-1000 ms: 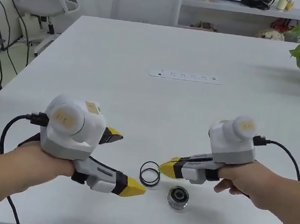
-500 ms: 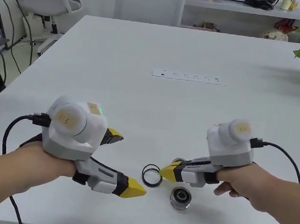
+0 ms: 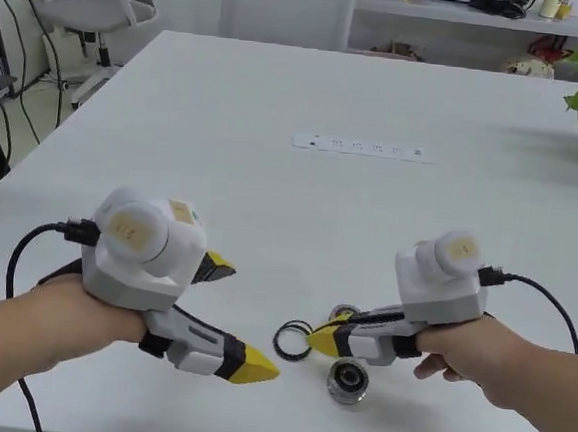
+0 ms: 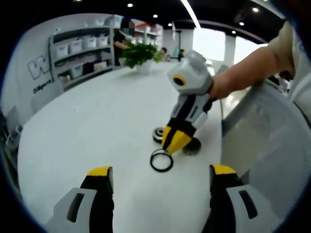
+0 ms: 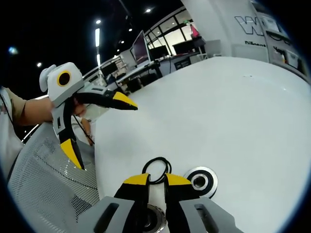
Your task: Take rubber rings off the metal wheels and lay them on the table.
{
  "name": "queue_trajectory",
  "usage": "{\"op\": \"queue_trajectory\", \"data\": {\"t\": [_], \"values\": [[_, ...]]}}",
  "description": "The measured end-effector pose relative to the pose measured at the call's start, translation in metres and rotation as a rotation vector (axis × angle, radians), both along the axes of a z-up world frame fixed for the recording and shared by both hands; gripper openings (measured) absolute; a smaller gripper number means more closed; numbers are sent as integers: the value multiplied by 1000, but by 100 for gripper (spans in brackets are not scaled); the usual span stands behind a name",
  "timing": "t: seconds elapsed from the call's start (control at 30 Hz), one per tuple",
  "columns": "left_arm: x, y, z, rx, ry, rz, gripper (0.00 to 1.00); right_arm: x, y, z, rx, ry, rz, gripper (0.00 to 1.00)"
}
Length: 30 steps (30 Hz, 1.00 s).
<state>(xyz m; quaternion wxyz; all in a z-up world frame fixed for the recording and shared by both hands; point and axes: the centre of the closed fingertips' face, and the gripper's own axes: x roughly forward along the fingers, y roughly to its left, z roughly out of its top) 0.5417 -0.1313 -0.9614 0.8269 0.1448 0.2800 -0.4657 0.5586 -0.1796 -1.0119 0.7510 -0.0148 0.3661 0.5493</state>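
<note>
The ring (image 3: 292, 339) lies flat on the bench (image 3: 274, 155), right at the tips of your right gripper (image 3: 317, 340). Measured against the wheel (image 3: 346, 379) just behind and below those tips, the ring has not shifted over the last second. What has moved is the right gripper: its tips have sunk a little toward the bench and closer to that wheel. Your right fingers are drawn almost together, with only a thin slit between them. In the right gripper view the ring's near edge runs in under the tips, and I cannot tell whether they still nip it or merely touch it. A second wheel (image 3: 342, 311) peeps out on the far side of the right fingers, close to them.

Your left gripper (image 3: 234, 315) hangs on the other side of the ring, holding nothing. Its fingers are spread wide, one tip low near the bench and the other raised. In the left gripper view the ring lies ahead of them, between their lines and apart from both.

My reading is that this ring is off its wheel and down where the task wants it, so that small lowering was the lay-down. If your fingers do still hold it, all that remains for this ring is to part them. After that, check the wheels for further rings; from these pictures I cannot tell whether either one carries any.
</note>
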Motion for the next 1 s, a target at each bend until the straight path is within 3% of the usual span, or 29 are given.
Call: {"op": "queue_trajectory", "data": {"t": [0.33, 0.67, 1.0], "values": [[0, -1, -2, 10, 11, -7, 82, -3, 0, 5, 17, 7, 7, 18], [0, -2, -3, 19, 21, -12, 82, -6, 2, 16, 33, -20, 30, 26], [4, -5, 2, 11, 20, -14, 81, 1, -6, 31, 64, -46, 5, 30]]}}
